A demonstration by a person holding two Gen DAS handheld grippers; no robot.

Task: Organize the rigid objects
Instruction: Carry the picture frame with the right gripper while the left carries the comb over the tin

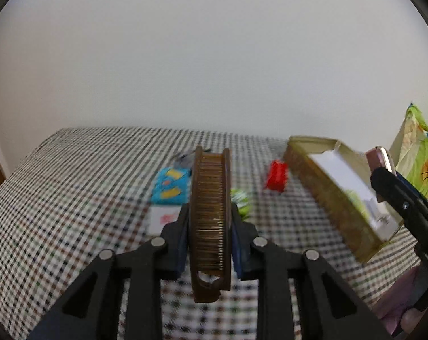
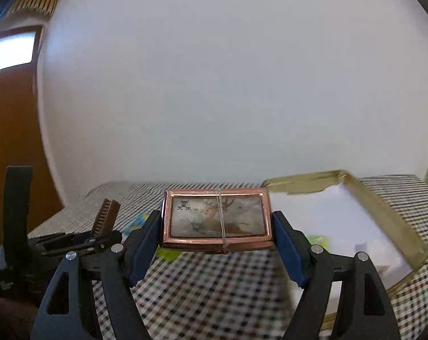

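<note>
The left gripper (image 1: 210, 223) pinches a brown comb (image 1: 210, 215) upright above the checkered cloth (image 1: 72, 198). The right gripper (image 2: 216, 226) clamps a copper-rimmed case (image 2: 216, 218) printed with a deer and "天使", beside an open gold box (image 2: 384, 212).

Plain white wall (image 1: 214, 56) behind the table. Checked cloth (image 1: 72, 184) covers the tabletop. Brown wooden door (image 2: 12, 130) at left, bright pane (image 2: 10, 51) above it.

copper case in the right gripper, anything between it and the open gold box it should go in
Nothing visible does. The right gripper holds the copper case in the air, and the open gold box sits just to its right on the checkered cloth. The box's near part shows only its white floor. The left gripper, holding the comb, is off to the left.
</note>
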